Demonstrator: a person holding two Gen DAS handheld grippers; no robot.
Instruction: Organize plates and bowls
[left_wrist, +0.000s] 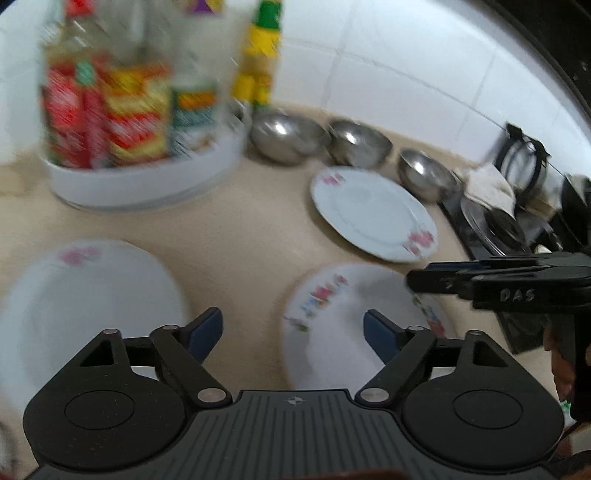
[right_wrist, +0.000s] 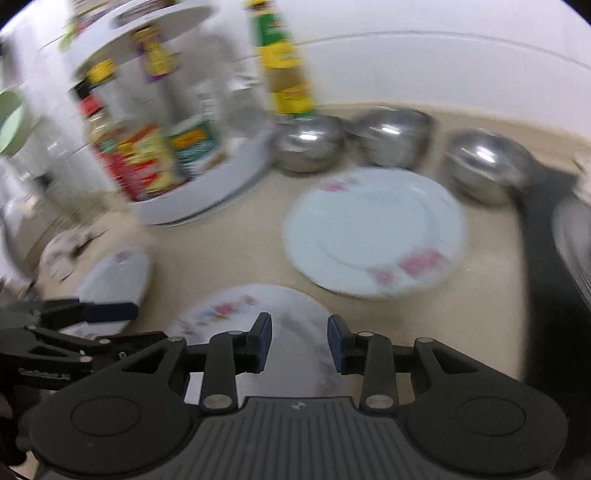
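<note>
Both tools unclenched, empty: left tool (left_wrist: 293, 334) wide, right tool (right_wrist: 300, 343) narrower, over floral plate (right_wrist: 255, 317) on beige worktop (left_wrist: 240, 236). Between steps; next, gripping a plate rim, stacking onto second plate (right_wrist: 373, 229) near steel bowls (right_wrist: 391, 138).

Bright, even indoor light. Motion blur smears both fisheye views, worst on the red-and-yellow labelled bottles (left_wrist: 110, 110). Highlights glint on the three round steel bowls (right_wrist: 391, 136), perhaps from overhead.
</note>
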